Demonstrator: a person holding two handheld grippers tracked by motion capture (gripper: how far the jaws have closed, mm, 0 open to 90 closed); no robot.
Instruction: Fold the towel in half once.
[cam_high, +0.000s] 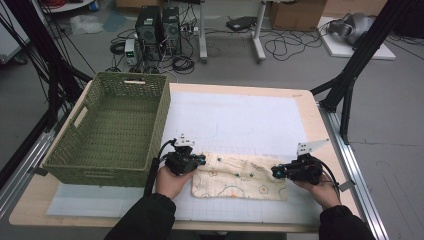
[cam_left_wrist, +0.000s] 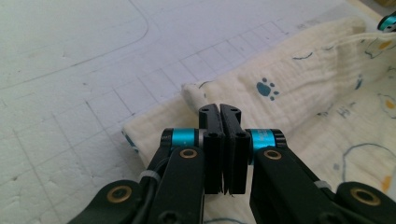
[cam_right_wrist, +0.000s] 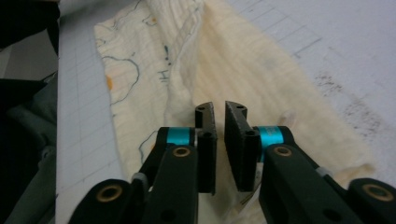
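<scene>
1. Holding a pair of tongs in each hand, I have both at the ends of the cream cloth (cam_high: 240, 176), which is my landmark for everything here.
2. The cloth lies folded into a long strip on the white gridded mat (cam_high: 235, 120), near my edge of the table (cam_high: 307, 107). It carries small printed motifs, among them a blue paw print.
3. My left gripper (cam_high: 199, 160) sits at the cloth's left end. In the left gripper view (cam_left_wrist: 219, 114) its jaws are pressed together, pad against pad, over the cloth's corner. I cannot tell whether any fabric is pinched between them.
4. My right gripper (cam_high: 276, 172) sits at the cloth's right end. In the right gripper view (cam_right_wrist: 218, 114) its jaws stand narrow, with a slim gap left between the pads, above a raised fold of the cloth. No fabric shows in that gap.
5. The green woven basket (cam_high: 112, 127) stands to the left of the cloth and a little farther from me, its near right corner just beside my left gripper.
6. Beyond the cloth the mat runs bare to the far edge of the table.
7. My dark sleeves come in below the cloth, one under each end.
</scene>
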